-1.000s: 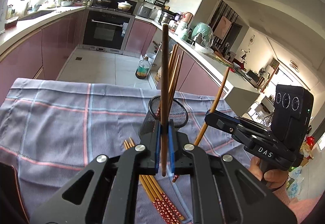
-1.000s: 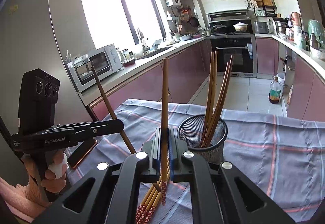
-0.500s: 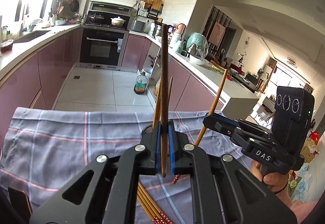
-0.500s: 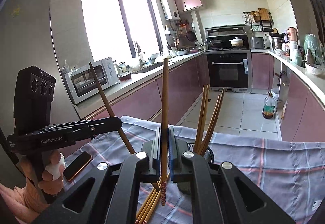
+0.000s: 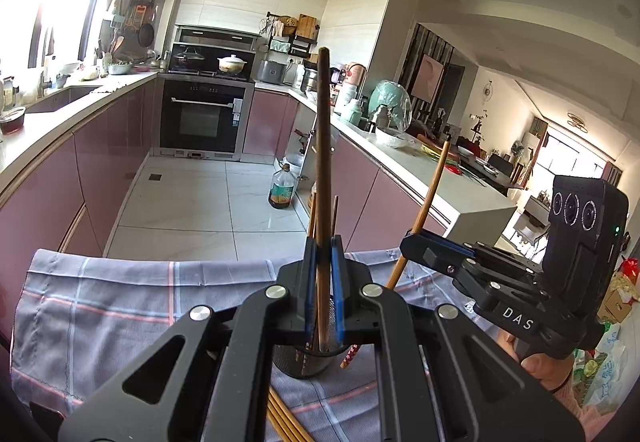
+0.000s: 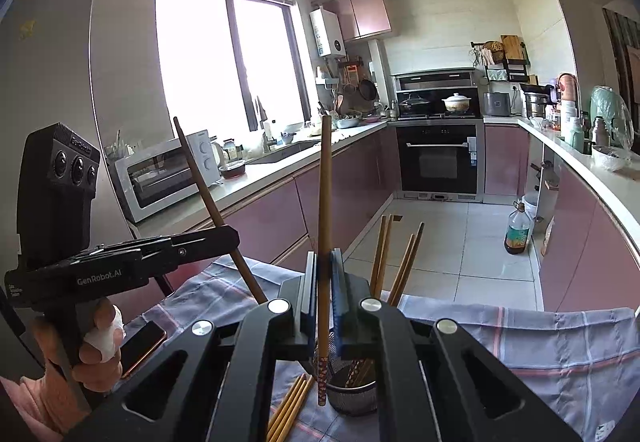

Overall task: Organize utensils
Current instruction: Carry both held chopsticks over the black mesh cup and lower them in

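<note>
On the checked cloth (image 5: 120, 294) sits a dark mesh cup (image 6: 352, 394) with several chopsticks (image 6: 394, 262) already standing in it — that part of the job looks done. Both grippers hover over the cup, each carrying one more stick.

Left gripper (image 5: 322, 282): blue pads closed tight on a dark brown chopstick (image 5: 323, 145), held upright, its lower end down around the cup's mouth (cannot tell if it is past the rim yet, the jaws hide it). The same gripper shows at left in the right wrist view, stick tilted.

Right gripper (image 6: 324, 294): closed on a lighter bamboo chopstick (image 6: 325, 201), also upright, its patterned red end hanging just beside the cup's near rim, seemingly outside it, just above or touching the cloth. It also appears at right in the left wrist view, stick leaning.

Left to do — a small bundle of loose chopsticks (image 6: 290, 406) lies flat on the cloth right next to the cup; at least three or four are visible. So my read: roughly halfway or a bit past, two sticks in hand about to be dropped in, then the bundle to collect.

A phone (image 6: 142, 346) lies on the cloth near the left hand (image 6: 96, 346), not part of the job as far as I can judge.
</note>
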`<state>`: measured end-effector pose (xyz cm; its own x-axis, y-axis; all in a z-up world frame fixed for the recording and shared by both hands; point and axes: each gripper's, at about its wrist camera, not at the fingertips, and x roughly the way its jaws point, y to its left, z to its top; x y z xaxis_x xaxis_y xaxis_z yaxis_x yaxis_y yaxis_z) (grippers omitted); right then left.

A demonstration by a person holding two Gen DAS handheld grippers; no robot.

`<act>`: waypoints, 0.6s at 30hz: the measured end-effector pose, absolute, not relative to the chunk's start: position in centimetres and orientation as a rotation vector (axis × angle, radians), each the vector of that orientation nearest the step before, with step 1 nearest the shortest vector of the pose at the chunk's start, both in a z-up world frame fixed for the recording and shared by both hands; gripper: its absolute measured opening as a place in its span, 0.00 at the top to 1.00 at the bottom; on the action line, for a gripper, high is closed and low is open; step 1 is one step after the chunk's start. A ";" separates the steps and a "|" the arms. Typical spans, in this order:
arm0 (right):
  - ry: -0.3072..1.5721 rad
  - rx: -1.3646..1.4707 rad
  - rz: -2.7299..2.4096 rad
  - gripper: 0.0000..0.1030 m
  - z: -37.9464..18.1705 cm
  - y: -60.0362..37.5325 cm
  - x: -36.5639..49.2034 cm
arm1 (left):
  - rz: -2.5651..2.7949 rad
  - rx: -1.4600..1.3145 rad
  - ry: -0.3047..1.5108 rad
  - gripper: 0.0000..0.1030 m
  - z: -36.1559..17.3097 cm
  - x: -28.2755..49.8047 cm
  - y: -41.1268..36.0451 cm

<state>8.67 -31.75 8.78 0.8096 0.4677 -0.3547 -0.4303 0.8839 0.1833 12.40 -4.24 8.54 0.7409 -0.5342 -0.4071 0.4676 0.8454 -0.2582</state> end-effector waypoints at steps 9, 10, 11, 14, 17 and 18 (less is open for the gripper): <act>0.408 0.108 0.458 0.95 8.6 -31.8 9.6 | -0.532 -0.126 0.510 0.93 7.7 12.9 -5.1; 0.409 0.108 0.456 0.95 8.6 -31.8 9.6 | -0.531 -0.125 0.513 0.93 7.6 12.9 -5.1; 0.411 0.108 0.456 0.95 8.6 -31.8 9.7 | -0.529 -0.125 0.516 0.93 7.4 13.0 -5.1; 0.417 0.110 0.452 0.95 8.6 -31.5 10.2 | -0.523 -0.123 0.524 0.93 7.4 13.1 -5.5; 0.417 0.114 0.448 0.95 8.7 -31.5 10.3 | -0.520 -0.121 0.530 0.93 7.3 13.2 -6.1; 0.416 0.114 0.446 0.95 8.7 -31.5 10.4 | -0.519 -0.122 0.532 0.93 7.2 13.3 -6.0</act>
